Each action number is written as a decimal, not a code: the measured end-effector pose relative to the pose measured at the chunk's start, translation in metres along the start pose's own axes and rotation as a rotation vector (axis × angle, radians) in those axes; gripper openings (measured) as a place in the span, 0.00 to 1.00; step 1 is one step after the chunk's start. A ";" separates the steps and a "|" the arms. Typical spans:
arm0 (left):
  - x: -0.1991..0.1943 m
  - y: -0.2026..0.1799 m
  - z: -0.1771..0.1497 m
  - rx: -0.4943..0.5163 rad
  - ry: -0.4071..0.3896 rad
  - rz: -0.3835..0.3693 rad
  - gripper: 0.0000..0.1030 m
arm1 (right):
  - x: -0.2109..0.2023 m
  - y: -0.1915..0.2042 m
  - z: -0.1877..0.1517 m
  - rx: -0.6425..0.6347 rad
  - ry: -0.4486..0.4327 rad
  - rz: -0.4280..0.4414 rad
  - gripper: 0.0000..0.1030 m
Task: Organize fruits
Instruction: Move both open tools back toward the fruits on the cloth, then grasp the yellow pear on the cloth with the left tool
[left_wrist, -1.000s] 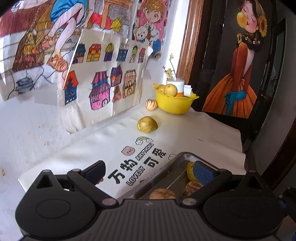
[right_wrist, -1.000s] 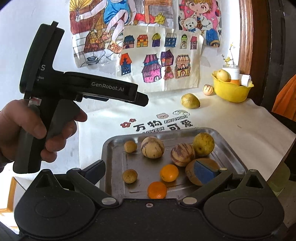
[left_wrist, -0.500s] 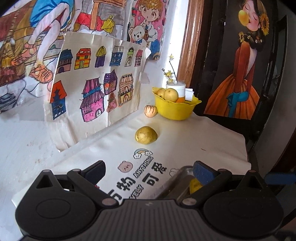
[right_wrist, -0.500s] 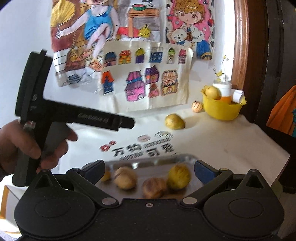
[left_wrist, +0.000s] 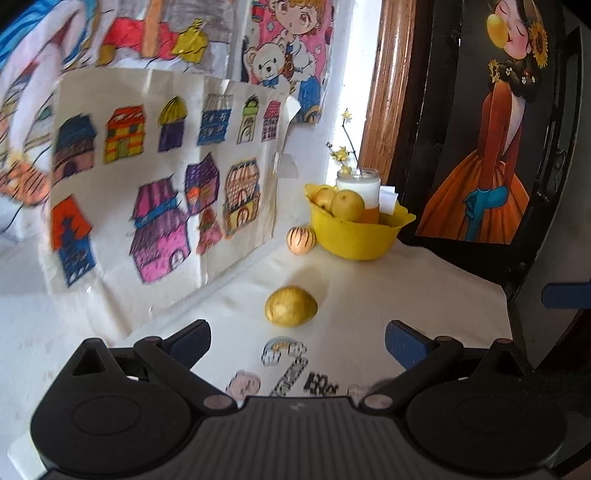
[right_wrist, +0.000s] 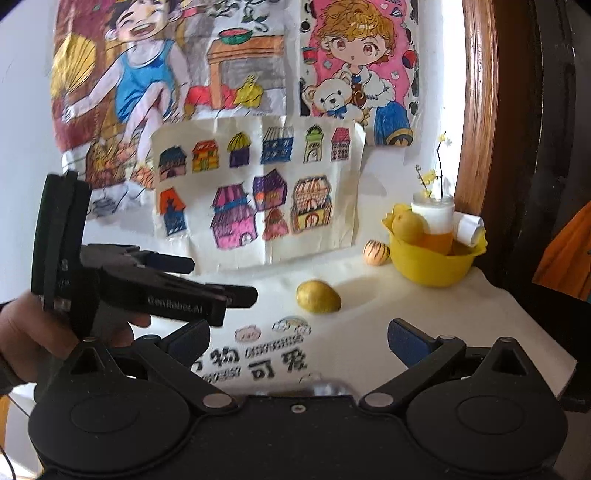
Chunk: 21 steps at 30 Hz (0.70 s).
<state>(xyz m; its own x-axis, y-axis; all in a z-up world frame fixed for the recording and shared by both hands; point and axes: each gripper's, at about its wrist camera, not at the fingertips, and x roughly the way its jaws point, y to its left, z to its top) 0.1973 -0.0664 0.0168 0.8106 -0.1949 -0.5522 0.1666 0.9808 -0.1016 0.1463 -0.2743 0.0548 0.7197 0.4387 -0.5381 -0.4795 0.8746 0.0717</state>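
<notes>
Left gripper: jaws wide apart, holding nothing, blue pads, black ribbed body, above the white cloth. Right gripper: jaws likewise wide apart, holding nothing. Lemon: oval, dull yellow, pitted skin, lying alone on the cloth ahead of both grippers, bare cloth all round it. Striped fruit: round, pale orange with dark stripes, just beside the bowl near the wall. Bowl: yellow plastic, wavy rim, at the cloth's far end, holding yellow fruit and a white jar with a flowering twig. Paper drawings, creased, bound the left side; the cloth's edge drops off at right. A hand holds the left gripper's handle.
</notes>
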 end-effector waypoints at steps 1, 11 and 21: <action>0.005 -0.001 0.004 0.004 -0.003 0.000 1.00 | 0.003 -0.003 0.005 -0.009 -0.002 -0.002 0.99; 0.082 -0.003 0.023 0.048 0.045 0.011 1.00 | 0.053 -0.042 0.027 -0.044 0.044 -0.013 0.99; 0.169 0.009 0.009 0.049 0.076 -0.053 0.98 | 0.116 -0.082 0.037 -0.005 0.084 0.005 0.99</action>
<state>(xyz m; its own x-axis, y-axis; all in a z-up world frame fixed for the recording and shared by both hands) 0.3408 -0.0907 -0.0704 0.7551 -0.2436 -0.6086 0.2370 0.9670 -0.0931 0.2872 -0.2877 0.0174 0.6729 0.4243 -0.6059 -0.4856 0.8713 0.0708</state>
